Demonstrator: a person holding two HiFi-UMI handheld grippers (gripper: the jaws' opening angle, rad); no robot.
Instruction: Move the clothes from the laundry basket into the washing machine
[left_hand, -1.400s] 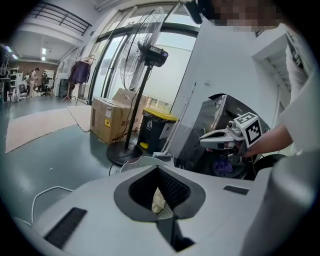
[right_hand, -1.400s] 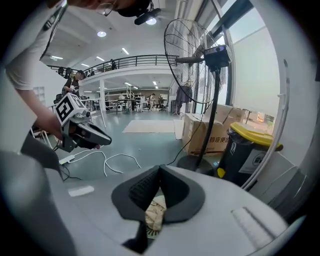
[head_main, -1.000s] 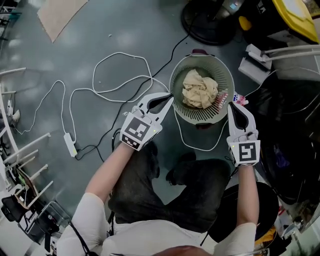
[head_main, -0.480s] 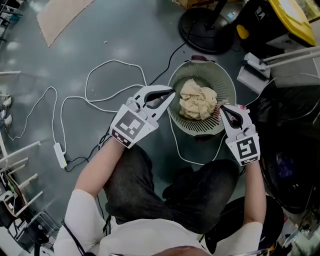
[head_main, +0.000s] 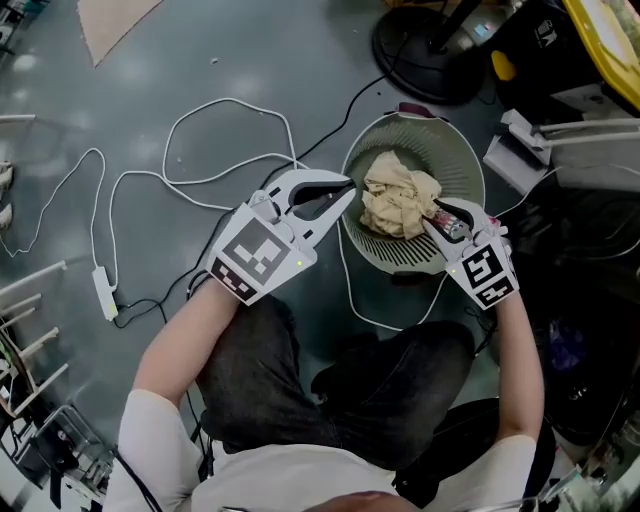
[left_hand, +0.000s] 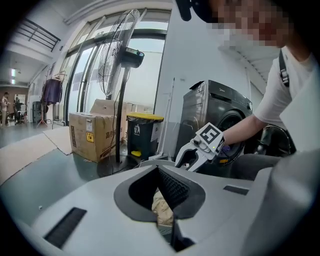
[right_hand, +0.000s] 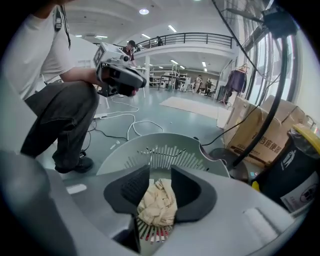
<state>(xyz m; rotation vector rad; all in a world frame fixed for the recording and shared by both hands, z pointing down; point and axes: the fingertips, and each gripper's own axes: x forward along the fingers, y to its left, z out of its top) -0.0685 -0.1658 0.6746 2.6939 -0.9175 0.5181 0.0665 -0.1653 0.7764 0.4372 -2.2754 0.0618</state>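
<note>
The right gripper (right_hand: 157, 176) has just been opening its jaws; they stand a little apart, and the cloth (right_hand: 158, 202) lies in line between them, not yet pinched. It hangs at the right inner edge of the basket (head_main: 432, 150), pointing down at the heap. The left gripper (head_main: 344, 187) has its tips together with nothing in them and hovers just outside the basket's left rim. The cloth is a single crumpled beige bundle in the middle of the basket; it looks light, soft and limp, so it will likely sag and trail once lifted. It seems neither slippery nor fragile. A raised fold near the top of the heap looks like the best place to pinch, deep enough that the fabric does not slide out. The washer (left_hand: 216, 107), dark with a round door, stands behind the person's right arm, well apart from the basket. Farther out are a box (left_hand: 91, 136) with a yellow label and dark characters too small to read, a bin (left_hand: 143, 136) with a yellow lid and a pale symbol, and a fan (left_hand: 120, 60). No brand is legible.
</note>
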